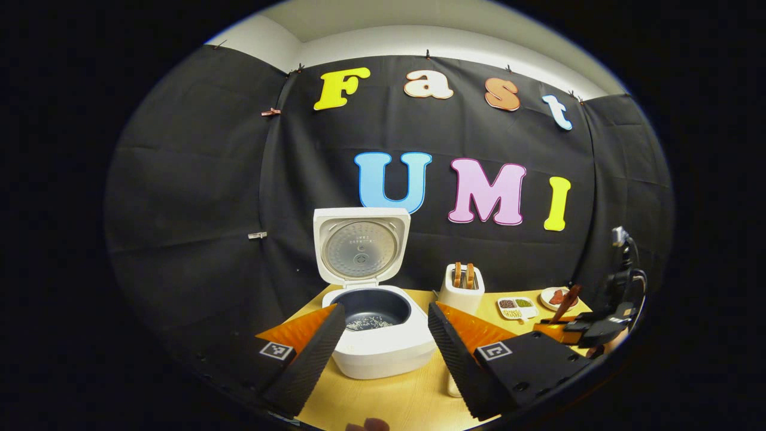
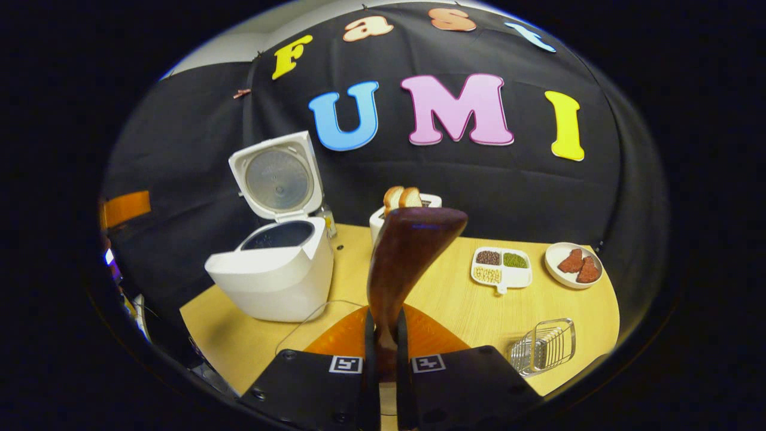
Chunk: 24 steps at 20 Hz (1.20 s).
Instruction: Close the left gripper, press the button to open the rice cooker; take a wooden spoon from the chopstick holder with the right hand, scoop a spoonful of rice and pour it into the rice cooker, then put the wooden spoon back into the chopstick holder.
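Right tongs (image 2: 383, 341) clamp wooden spoon (image 2: 407, 251) upright, bowl topmost; left tongs (image 1: 383, 341) wide.

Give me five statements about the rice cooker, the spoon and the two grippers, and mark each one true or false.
1. The rice cooker has its lid up. True.
2. The right gripper is shut on the wooden spoon. True.
3. The left gripper is shut. False: its fingers stand apart.
4. The cooker's pot is bare. False: some rice lies on its bottom.
5. The toaster holds no bread. False: two slices stand in it.
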### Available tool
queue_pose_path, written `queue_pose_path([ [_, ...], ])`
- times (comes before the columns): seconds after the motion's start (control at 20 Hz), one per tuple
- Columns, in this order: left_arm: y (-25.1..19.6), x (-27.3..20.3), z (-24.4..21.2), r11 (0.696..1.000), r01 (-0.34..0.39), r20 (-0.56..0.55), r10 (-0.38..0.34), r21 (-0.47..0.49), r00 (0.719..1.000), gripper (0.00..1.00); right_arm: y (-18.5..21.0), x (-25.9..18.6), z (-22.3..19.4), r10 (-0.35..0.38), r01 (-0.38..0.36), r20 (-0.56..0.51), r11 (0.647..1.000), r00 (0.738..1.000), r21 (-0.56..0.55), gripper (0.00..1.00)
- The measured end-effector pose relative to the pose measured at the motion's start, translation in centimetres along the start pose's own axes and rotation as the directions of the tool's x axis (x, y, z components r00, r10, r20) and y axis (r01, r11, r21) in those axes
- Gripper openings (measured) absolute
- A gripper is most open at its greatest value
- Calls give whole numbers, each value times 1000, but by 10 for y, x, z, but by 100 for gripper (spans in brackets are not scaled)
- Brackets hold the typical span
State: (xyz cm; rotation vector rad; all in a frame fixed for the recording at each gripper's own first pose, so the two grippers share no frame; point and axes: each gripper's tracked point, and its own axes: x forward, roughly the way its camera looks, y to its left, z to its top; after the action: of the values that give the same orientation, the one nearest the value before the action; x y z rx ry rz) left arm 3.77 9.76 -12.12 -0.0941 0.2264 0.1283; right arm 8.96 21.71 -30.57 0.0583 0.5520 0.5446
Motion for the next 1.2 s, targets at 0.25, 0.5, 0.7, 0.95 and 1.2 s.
queue_pose_path([
  [0.25, 10, -6, -10, 1000, -10, -15, 10, -7, 1000, 96, -11, 19, -34, -98, 86, -66, 984, 993, -156, 15],
  [0.5, 17, -4, -13, 1000, -18, -21, 18, -1, 1000, 96, -13, 28, -56, -178, 160, -109, 974, 978, -159, 15],
  [0.7, 21, -3, -15, 1000, -21, -24, 20, -19, 999, 96, 6, 29, -62, -198, 195, -131, 980, 971, -36, 15],
  [0.95, 27, -4, -14, 999, -26, -22, 26, -26, 999, 96, 38, 37, -64, -168, 195, -156, 964, 973, 178, 15],
  [1.2, 32, -6, -14, 999, -31, -22, 31, -29, 999, 96, 51, 43, -63, -74, 135, -161, 902, 984, 410, 15],
])
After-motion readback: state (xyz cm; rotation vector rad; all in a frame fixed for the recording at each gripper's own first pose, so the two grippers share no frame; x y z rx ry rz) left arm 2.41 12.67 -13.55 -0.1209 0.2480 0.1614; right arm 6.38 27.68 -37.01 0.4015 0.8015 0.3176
